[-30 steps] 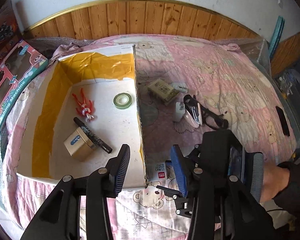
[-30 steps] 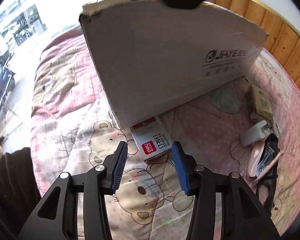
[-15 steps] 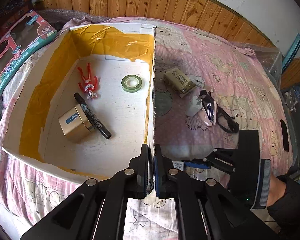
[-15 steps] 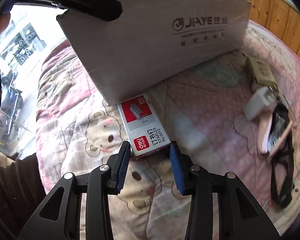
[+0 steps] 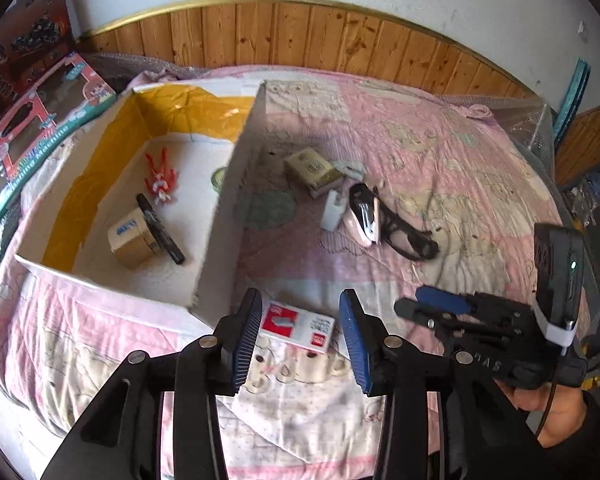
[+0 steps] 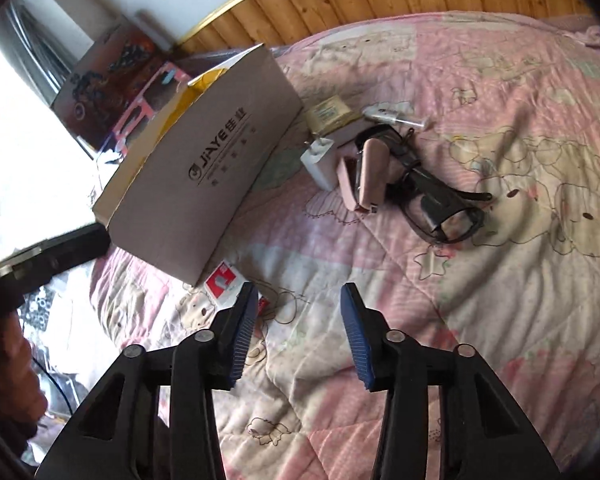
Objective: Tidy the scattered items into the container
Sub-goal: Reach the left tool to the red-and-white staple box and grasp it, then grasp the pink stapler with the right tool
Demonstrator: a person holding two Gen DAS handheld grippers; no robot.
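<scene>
Two near, downward wrist views, seemingly sharing box (image 5: pixel 216 216) corner

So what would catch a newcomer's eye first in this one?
Probably the big open cardboard box on the pink quilt, its yellow-taped inside already holding small items. Next, the red-and-white staples box lying just outside its near corner, framed by the open left gripper. Black glasses sit in a cluster further back.

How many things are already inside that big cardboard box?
4 visible: a red toy figure toward the back, a black marker pen in the middle, a small tan box touching it, and a green tape roll half hidden behind the cardboard box wall, which may hide more.
</scene>
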